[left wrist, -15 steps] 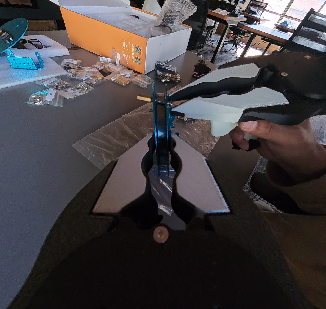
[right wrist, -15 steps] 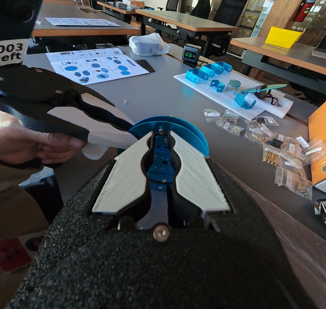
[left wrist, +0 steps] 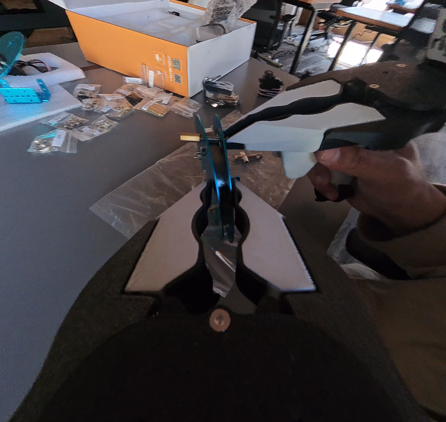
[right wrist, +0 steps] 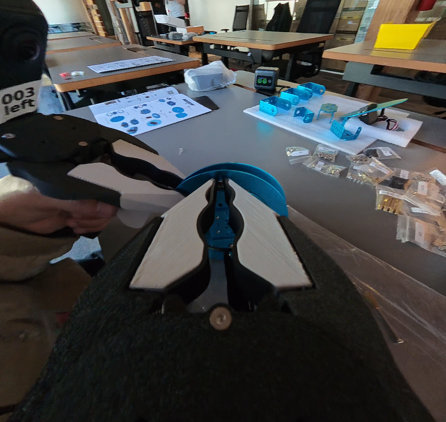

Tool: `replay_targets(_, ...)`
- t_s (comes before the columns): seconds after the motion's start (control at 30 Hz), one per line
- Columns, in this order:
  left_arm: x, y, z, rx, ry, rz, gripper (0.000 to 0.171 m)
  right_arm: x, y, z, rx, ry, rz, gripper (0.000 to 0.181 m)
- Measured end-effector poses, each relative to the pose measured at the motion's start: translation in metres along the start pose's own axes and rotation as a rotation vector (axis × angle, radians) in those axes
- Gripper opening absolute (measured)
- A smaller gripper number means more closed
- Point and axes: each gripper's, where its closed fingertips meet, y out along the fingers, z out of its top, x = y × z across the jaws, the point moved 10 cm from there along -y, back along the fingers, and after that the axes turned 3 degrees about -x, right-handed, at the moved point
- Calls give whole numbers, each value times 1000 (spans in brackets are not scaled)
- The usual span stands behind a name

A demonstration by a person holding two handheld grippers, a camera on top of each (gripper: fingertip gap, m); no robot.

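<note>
Both tools grip one blue disc assembly [left wrist: 218, 169] above the grey desk [left wrist: 60, 217]: the left tool [left wrist: 218, 188] clamps the twin discs edge-on, and the right tool [left wrist: 226, 139] pinches a thin part at the hub. Only the left view shows the brass standoff [left wrist: 189, 137] and the orange box [left wrist: 135, 48]; the right view alone shows the disc faces, the manual [right wrist: 149, 111] and the blue brackets [right wrist: 289, 99].

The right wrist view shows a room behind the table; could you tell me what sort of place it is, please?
Probably an office or lab used as an assembly workspace: rows of desks with office chairs, and a work table laid out with blue brackets and an open instruction sheet.
</note>
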Motion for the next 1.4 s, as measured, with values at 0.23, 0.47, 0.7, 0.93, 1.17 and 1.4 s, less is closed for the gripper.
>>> replay_targets(0.23,-46,-27,27,101,37,-347,20,19,-11,-2,-26,-41,155,3)
replay_targets(0.47,-70,20,53,-233,447,-747,24,29,-4,3,-64,-82,372,3)
replay_targets(0.7,-79,52,74,-516,553,-1020,22,33,3,9,-112,-128,444,4)
replay_targets(0.93,-74,70,86,-874,442,-1226,5,10,10,23,-206,-471,329,4)
replay_targets(1.17,-75,87,89,-982,244,-1244,4,-4,3,23,-268,-744,56,5)
replay_targets(1.4,-75,98,88,-1064,25,-1240,4,-23,5,13,-379,-1085,-297,10)
